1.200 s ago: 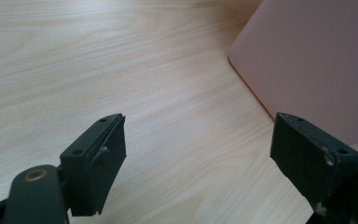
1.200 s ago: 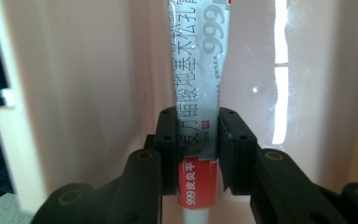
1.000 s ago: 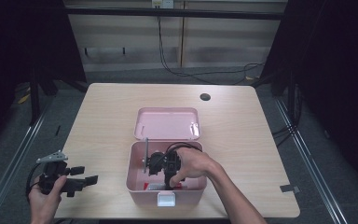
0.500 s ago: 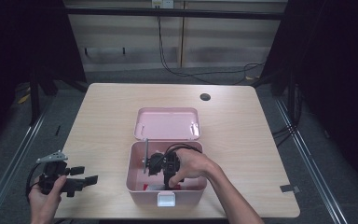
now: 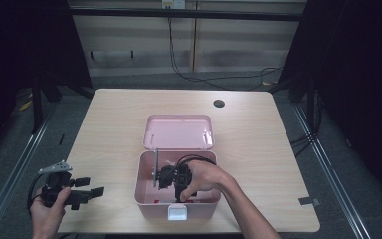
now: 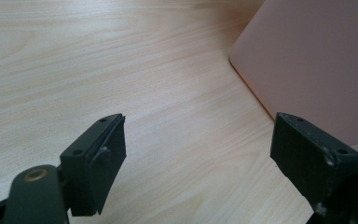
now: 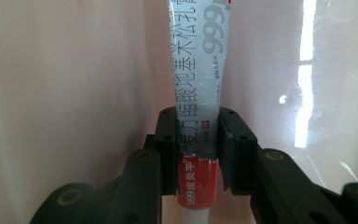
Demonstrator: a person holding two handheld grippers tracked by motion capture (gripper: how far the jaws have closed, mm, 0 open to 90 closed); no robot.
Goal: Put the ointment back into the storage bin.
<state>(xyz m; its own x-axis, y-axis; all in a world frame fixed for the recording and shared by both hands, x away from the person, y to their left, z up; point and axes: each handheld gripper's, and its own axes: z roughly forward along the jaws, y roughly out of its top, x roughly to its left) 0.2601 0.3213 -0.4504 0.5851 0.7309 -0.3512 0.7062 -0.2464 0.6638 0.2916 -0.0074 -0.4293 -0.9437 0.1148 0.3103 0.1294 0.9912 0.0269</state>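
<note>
Jaws of the right gripper (image 7: 196,154) were clenched on a silver-and-red ointment tube with printed lettering (image 7: 199,116), its long axis running straight away from the jaws toward the pale pink inner wall of the open pink plastic box (image 5: 144,191). That gripper sat inside the box, so the walls and the raised hinged lid (image 5: 179,132) hemmed in any sideways move; up looked the free way out. Off to the left, the left gripper (image 5: 87,191) rested with jaws released over the light wooden surface (image 5: 114,124), well apart from the tube.
</note>
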